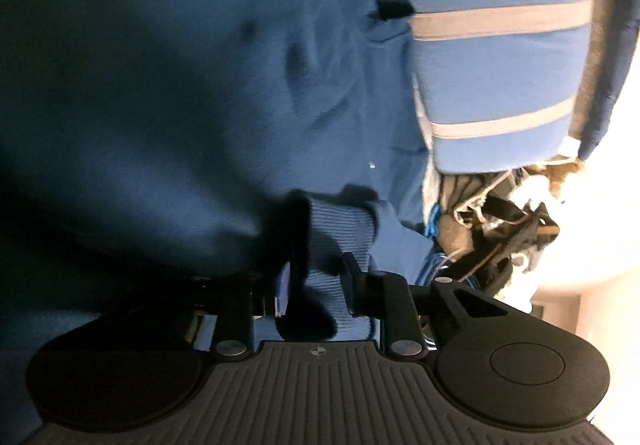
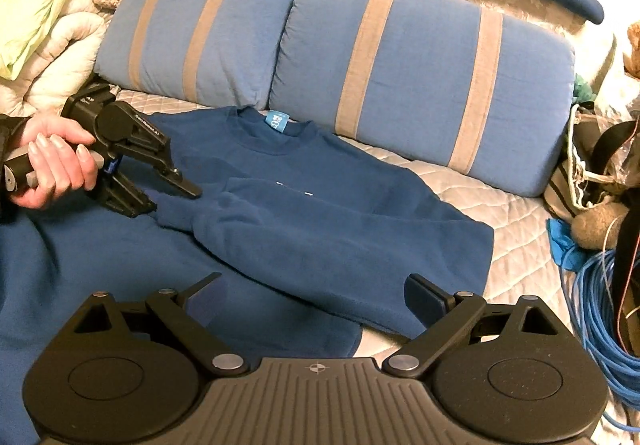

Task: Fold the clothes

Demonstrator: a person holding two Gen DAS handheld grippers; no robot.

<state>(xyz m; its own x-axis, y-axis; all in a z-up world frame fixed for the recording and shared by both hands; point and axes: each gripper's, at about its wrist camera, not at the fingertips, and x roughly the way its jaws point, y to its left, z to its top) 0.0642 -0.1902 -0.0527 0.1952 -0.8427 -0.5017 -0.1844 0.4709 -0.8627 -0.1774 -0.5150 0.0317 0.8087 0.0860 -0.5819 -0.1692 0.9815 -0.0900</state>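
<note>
blue sweatshirt (image 2: 320, 197) flat on quilted bed (image 2: 516, 229) ahead of both grippers, left gripper (image 1: 316, 285) clamped on its ribbed cuff (image 1: 340, 241), right gripper (image 2: 316, 293) jaws wide, empty, just above hem, striped pillows (image 2: 420, 85) beyond

A blue sweatshirt (image 2: 320, 205) lies flat on the quilted bed (image 2: 516, 245), collar toward two blue striped pillows (image 2: 420, 85). Left of the sweatshirt, a hand (image 2: 52, 161) holds the left tongs (image 2: 176, 201), whose tips are pinched on the cuff of the sleeve folded across the chest. The right tongs (image 2: 316, 293) stand wide apart over the sweatshirt's near hem, gripping nothing. A coil of blue cable (image 2: 600, 325) lies right of the sweatshirt, off the bed.
</note>
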